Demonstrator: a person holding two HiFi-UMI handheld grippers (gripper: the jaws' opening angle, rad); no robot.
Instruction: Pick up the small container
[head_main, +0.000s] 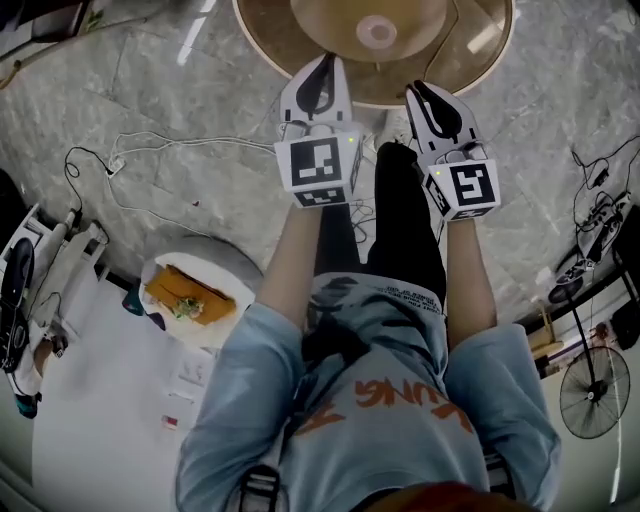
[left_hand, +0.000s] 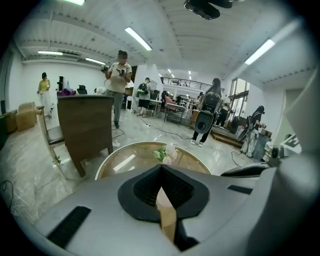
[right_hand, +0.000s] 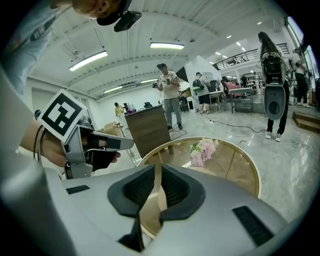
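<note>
I stand in front of a round glass table (head_main: 262, 32) with a gold rim and hold both grippers out toward its near edge. The left gripper (head_main: 322, 82) has its jaw tips together with nothing between them; the left gripper view shows the same (left_hand: 161, 168). A narrow slit stands between the jaws of the right gripper (head_main: 434, 100), and nothing is in it (right_hand: 157, 168). A bunch of pale pink and white flowers (right_hand: 203, 150) stands on the table. No small container can be made out in any view.
A brown wooden chair (left_hand: 85, 125) stands beyond the table. Cables (head_main: 150, 150) trail over the marble floor at the left. A white table (head_main: 100, 400) with tools is at the lower left, a floor fan (head_main: 595, 392) at the lower right. Several people stand further back in the hall.
</note>
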